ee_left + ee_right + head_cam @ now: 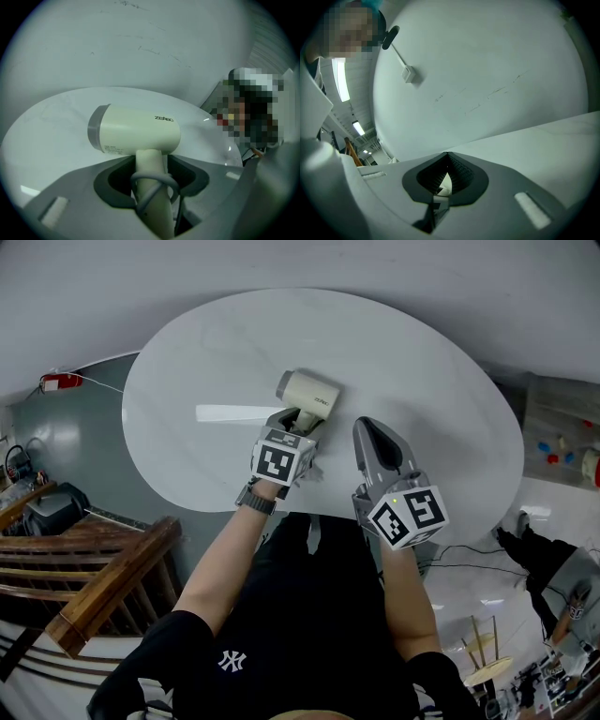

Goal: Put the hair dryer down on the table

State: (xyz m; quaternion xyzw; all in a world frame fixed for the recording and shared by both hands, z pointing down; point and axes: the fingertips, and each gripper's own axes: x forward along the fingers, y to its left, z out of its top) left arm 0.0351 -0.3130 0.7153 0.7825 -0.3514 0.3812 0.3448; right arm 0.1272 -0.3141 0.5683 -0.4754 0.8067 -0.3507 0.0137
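A cream hair dryer (309, 394) with a grey nozzle end is over the white oval table (187, 362), barrel level and handle pointing toward me. My left gripper (300, 422) is shut on its handle. In the left gripper view the handle (151, 173) runs between the jaws, a grey cord looped round it, and the barrel (136, 129) lies across just beyond them. I cannot tell whether the dryer touches the table. My right gripper (366, 429) hangs just right of the dryer; its jaws meet with nothing between them (447, 157).
The table's near edge (309, 512) runs just under both grippers. A wooden stair railing (103, 587) stands at lower left. A person (553, 568) is on the floor at right, near a shelf with small coloured items (562, 442).
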